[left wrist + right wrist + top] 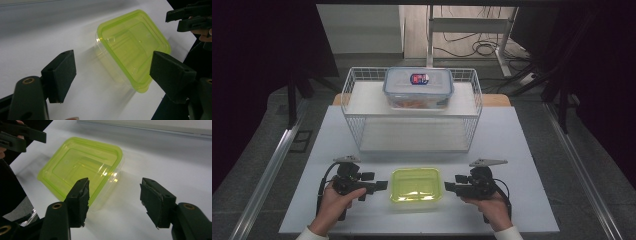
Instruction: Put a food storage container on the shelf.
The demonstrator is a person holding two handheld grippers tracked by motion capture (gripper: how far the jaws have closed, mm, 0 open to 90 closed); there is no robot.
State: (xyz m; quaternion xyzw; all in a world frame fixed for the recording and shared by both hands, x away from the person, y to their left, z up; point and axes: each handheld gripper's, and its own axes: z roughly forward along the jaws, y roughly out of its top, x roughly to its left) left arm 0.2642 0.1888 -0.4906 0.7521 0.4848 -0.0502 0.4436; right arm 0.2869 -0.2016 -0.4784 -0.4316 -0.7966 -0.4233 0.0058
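White table [522, 150] bears green-lidded container [416, 184] and wire rack [412, 111].

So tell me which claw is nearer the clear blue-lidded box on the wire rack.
Neither, clearly. The left claw and right claw sit either side of the green-lidded container, both at the table's near edge, similarly far from the blue-lidded box.

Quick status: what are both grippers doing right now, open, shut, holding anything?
Left gripper: open, holding nothing; the green-lidded container lies ahead of its jaws.
Right gripper: open, holding nothing, beside the same container.
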